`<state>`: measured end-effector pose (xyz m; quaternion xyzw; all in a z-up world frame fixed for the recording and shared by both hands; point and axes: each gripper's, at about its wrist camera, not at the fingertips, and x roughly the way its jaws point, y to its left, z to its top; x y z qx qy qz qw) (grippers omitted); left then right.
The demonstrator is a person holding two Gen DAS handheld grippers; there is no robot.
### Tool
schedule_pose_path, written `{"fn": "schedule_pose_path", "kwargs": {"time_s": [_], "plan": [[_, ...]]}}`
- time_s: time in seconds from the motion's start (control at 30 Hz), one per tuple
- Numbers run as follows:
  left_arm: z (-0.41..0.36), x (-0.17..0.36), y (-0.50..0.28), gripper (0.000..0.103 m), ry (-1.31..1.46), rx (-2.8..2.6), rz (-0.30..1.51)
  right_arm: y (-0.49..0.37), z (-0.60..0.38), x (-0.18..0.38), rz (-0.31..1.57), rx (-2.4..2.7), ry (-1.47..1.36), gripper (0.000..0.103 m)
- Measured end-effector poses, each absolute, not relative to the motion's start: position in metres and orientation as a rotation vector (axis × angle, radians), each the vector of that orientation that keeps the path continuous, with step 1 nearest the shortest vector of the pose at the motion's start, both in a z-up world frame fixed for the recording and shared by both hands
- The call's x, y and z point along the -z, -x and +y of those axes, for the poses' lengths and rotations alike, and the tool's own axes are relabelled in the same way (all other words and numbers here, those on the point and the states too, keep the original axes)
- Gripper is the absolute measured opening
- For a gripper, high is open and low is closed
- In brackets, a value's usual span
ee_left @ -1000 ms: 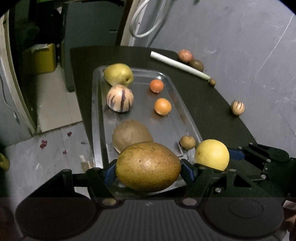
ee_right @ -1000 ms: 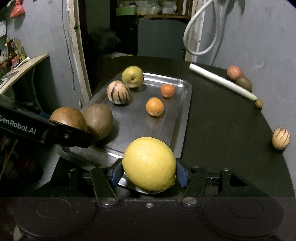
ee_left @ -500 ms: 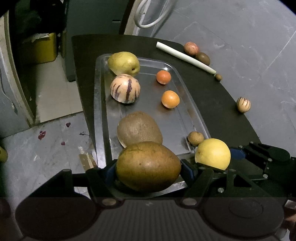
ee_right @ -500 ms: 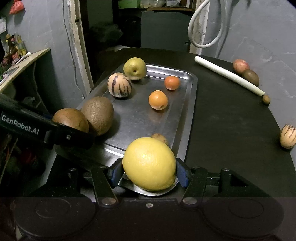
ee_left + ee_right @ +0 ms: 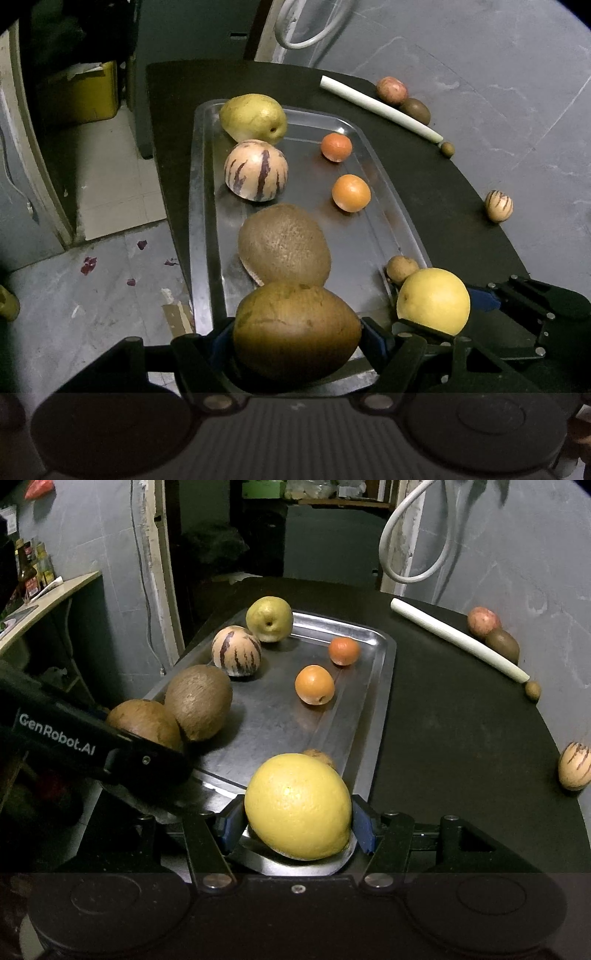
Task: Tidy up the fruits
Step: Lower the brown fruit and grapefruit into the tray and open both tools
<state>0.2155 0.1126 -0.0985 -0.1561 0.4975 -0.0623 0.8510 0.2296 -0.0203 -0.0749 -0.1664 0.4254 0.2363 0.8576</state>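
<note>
We are gripping a brown fruit [image 5: 297,330] in our left claw [image 5: 297,336] and a yellow citrus [image 5: 298,806] in our right claw [image 5: 298,821], both clamped tight, over the tray [image 5: 373,716] edge on the desk [image 5: 454,731].

Left tool [image 5: 297,338] gripping brown fruit [image 5: 297,332], tray [image 5: 201,206]

The shiny metal tray [image 5: 384,686] has an open lane down its middle, between the fuzzy brown oval fruit [image 5: 198,702] on the left and two small orange citrus fruits [image 5: 314,685] on the right. A small tan fruit [image 5: 400,267] blocks the near right corner. Right of the tray, the dark round tabletop [image 5: 454,738] lies bare up to the long white stick [image 5: 458,638] and the small striped fruit [image 5: 574,765] at the edge.
</note>
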Motion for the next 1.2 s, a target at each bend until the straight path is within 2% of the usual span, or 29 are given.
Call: {"fn": "schedule_pose_path", "kwargs": {"time_s": [0.47, 0.67, 0.87, 1.1, 1.2], "plan": [[0.114, 0.098, -0.218, 0.074, 0.343, 0.127, 1.075, -0.222, -0.019, 0.076, 0.871, -0.505, 0.384, 0.062], [0.117, 0.094, -0.215, 0.075, 0.370, 0.142, 1.080, -0.221, -0.021, 0.075, 0.871, -0.501, 0.371, 0.066], [0.120, 0.084, -0.209, 0.083, 0.381, 0.152, 1.071, -0.213, -0.025, 0.065, 0.853, -0.490, 0.339, 0.077], [0.127, 0.068, -0.195, 0.101, 0.411, 0.158, 1.046, -0.197, -0.042, 0.047, 0.828, -0.409, 0.257, 0.095], [0.129, 0.065, -0.191, 0.102, 0.412, 0.165, 1.070, -0.190, -0.052, 0.041, 0.822, -0.341, 0.217, 0.101]]}}
